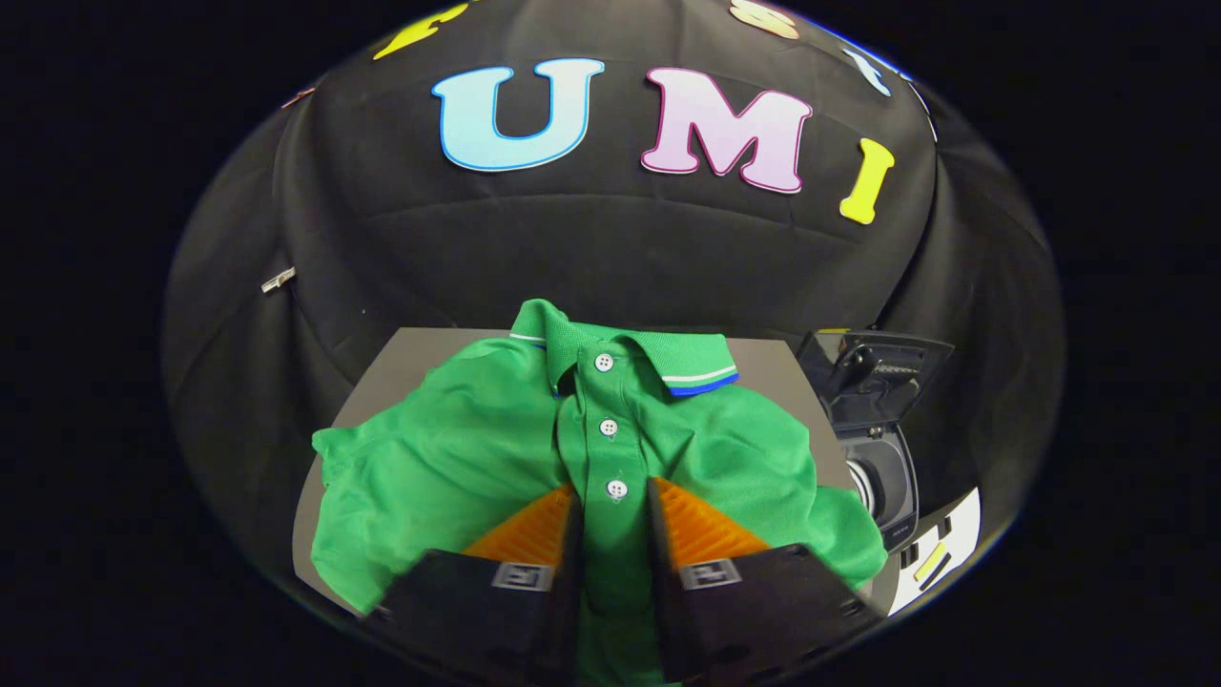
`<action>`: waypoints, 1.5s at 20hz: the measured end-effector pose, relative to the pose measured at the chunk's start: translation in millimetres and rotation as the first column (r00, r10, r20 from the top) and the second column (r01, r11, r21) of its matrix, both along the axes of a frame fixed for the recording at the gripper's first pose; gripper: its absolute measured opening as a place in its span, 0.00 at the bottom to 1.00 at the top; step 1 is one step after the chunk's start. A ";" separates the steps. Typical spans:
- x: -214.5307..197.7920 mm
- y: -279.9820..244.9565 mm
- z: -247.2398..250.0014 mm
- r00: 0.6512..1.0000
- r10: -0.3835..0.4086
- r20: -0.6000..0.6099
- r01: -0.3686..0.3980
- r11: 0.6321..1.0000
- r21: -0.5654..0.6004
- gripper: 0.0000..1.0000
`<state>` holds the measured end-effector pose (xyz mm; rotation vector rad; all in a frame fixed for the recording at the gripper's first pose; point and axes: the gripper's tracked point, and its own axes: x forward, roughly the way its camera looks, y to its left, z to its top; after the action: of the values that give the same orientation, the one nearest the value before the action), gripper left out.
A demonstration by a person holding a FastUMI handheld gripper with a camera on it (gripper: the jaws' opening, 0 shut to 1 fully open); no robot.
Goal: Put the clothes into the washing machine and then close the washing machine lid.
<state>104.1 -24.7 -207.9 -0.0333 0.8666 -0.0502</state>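
Gripper point(615, 515) low over green polo shirt point(458, 458), fingers point(534, 534) a narrow gap apart astride the button placket, lowest button between the tips; whether they pinch the cloth, cannot tell. Shirt spread rumpled on grey tabletop point(401, 358), collar toward booth wall. Washing machine point(882, 468) just right of shirt, lid point(873, 377) raised, drum opening clear.
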 end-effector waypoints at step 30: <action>12.3 -165.7 137.5 0.967 0.213 0.136 -0.249 0.897 0.366 0.11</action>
<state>116.3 -190.4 -70.5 0.2300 0.7621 0.3403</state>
